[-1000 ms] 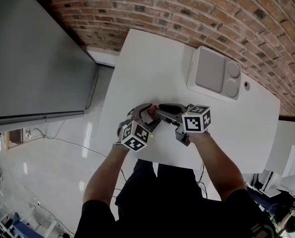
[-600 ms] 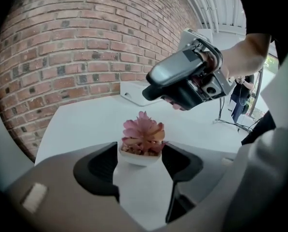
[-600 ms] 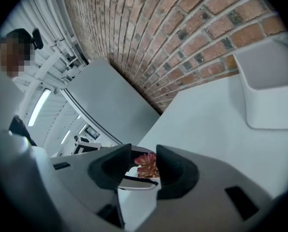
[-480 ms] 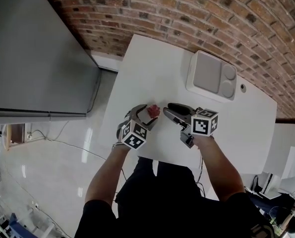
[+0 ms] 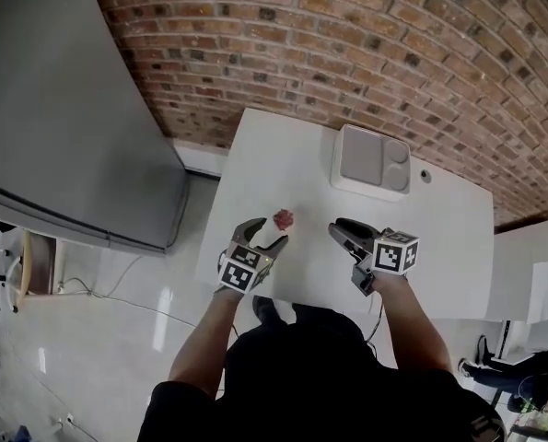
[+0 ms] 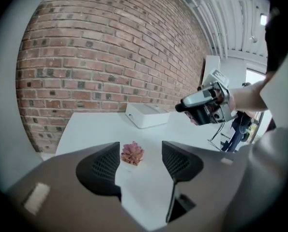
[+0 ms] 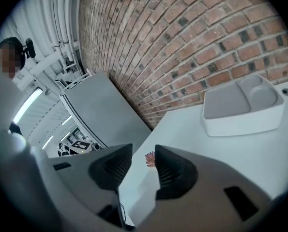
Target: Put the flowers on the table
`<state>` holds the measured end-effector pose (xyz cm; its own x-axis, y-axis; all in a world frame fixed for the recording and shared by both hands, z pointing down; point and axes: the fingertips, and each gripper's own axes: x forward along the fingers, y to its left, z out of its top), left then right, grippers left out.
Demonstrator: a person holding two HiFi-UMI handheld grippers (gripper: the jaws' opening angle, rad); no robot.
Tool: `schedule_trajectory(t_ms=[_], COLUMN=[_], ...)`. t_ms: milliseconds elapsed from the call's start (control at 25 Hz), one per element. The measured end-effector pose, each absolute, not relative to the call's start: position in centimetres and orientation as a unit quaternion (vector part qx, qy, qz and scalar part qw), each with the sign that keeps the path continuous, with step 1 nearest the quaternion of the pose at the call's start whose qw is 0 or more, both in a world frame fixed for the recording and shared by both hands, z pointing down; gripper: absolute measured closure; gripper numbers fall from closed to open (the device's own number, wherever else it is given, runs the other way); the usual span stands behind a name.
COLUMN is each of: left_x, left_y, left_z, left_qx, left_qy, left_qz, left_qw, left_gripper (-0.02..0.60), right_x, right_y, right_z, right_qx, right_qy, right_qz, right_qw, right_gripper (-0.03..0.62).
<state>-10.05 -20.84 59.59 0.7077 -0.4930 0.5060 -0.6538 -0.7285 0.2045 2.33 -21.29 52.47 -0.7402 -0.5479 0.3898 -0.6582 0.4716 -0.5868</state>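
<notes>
Head view: the pink flower lies on the white table, just beyond the left gripper, with the right gripper further off. Left gripper view — jaws spread, gripping nothing, flower ahead on the tabletop. Right gripper view — jaws have just been opening, nothing between them, flower lying beyond

Left claw hangs open over the white table; pink flower lies just beyond its jaws
</notes>
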Motion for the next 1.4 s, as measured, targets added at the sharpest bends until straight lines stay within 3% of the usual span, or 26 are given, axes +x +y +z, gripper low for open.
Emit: schedule_trajectory(t_ms=[600, 920, 1400], left_x=[-10.6, -6.5, 1.9], left_y=[-19.5, -19.4, -20.5], left_z=[53.6, 49.9, 41.7], left_qx=[0.897, 0.879, 0.873], left_qy=[-0.353, -0.394, -0.445], left_qz=[0.199, 0.2, 0.147], left_qw=[0.178, 0.177, 0.133], left_gripper=[0.335, 0.424, 0.543], right_x=[7.2, 13.0, 25.7], right_y=[-18.2, -17.3, -14.9], right_z=[49.2, 42.8, 35.5], right_qx=[0.385, 0.394, 0.455], right_qy=[-0.851, -0.886, -0.88], right_qz=[0.356, 0.243, 0.133], right_qw=[0.034, 0.017, -0.034], right_gripper=[0.5, 0.566, 0.582])
